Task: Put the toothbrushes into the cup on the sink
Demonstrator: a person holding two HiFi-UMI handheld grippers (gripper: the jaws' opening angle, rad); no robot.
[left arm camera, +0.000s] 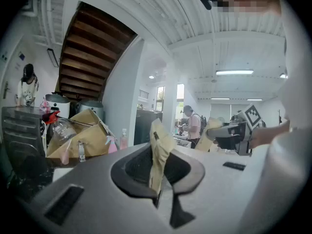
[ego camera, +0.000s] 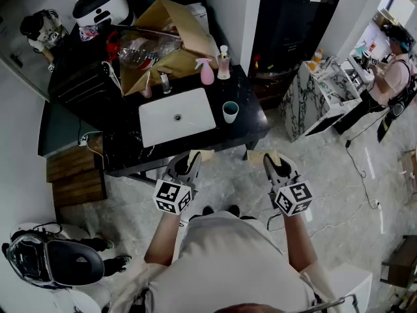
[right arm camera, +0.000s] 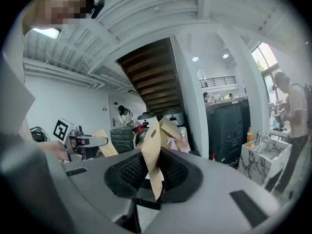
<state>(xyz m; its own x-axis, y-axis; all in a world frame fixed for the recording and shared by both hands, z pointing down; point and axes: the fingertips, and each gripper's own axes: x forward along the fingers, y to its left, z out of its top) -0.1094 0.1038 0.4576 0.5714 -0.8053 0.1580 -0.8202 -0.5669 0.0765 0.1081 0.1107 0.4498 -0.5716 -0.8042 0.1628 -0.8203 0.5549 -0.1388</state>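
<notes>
Toothbrushes, apparently wrapped in tan paper, are clamped end-up: left packet (left arm camera: 159,150) in your left tool (ego camera: 190,158), right packet (right arm camera: 152,160) in your right tool (ego camera: 274,159), likely so each can drop straight in. Cup (ego camera: 230,111) stands far ahead on the table (ego camera: 251,119), just right of the sink (ego camera: 177,117).

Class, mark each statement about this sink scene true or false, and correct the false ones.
1. The teal cup stands on the counter, at the right of the sink basin in the head view. True.
2. The left gripper is empty. False: it is shut on a tan paper packet.
3. The right gripper grips a second tan packet. True.
4. The pink spray bottle sits in the basin. False: it stands on the counter behind it.
</notes>
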